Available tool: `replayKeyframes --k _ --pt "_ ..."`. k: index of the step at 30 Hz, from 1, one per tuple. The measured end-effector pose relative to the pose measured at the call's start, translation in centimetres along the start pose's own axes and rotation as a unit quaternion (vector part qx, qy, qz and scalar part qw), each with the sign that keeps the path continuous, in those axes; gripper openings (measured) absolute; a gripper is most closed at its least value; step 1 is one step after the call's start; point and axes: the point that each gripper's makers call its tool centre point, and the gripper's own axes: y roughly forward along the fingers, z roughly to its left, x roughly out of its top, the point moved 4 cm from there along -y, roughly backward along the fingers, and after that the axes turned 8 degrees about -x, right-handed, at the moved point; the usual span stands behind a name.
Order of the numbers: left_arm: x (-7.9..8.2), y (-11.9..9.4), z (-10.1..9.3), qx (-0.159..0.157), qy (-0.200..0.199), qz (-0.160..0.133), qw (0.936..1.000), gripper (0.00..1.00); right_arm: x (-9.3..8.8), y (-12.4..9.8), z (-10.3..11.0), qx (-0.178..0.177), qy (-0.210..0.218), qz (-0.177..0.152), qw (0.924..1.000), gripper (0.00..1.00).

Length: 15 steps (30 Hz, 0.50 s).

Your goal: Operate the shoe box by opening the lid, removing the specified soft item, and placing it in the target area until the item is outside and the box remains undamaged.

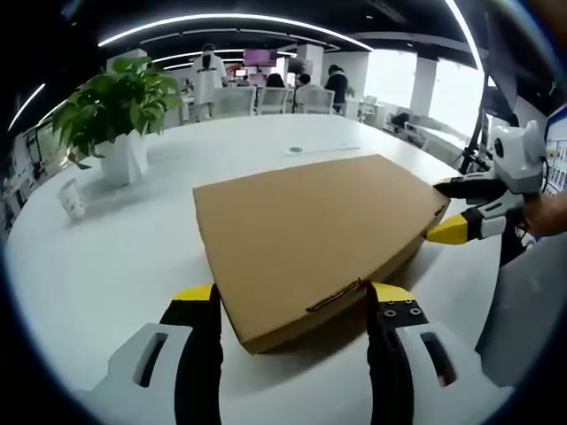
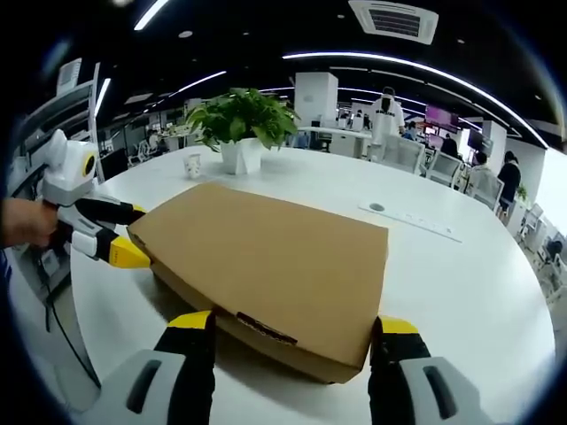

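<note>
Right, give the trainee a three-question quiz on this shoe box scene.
1. True or false: the shoe box lid is closed.
2. What stands behind the box on the white table? A) potted plant B) laptop C) bottle
3. Fill in: the left tool and the right tool each have jaws either side of a box ____.

Key: 1 true; 2 A; 3 corner.
</note>
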Motion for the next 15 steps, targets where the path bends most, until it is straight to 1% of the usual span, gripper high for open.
replayKeyframes --k 15 --pt "-1.1 -1.7 0.9 0.006 -0.006 0.002 1.0000 0.65 0.0 -0.4 1.8 0.008 -0.003 0.001 1.0000 0.68"
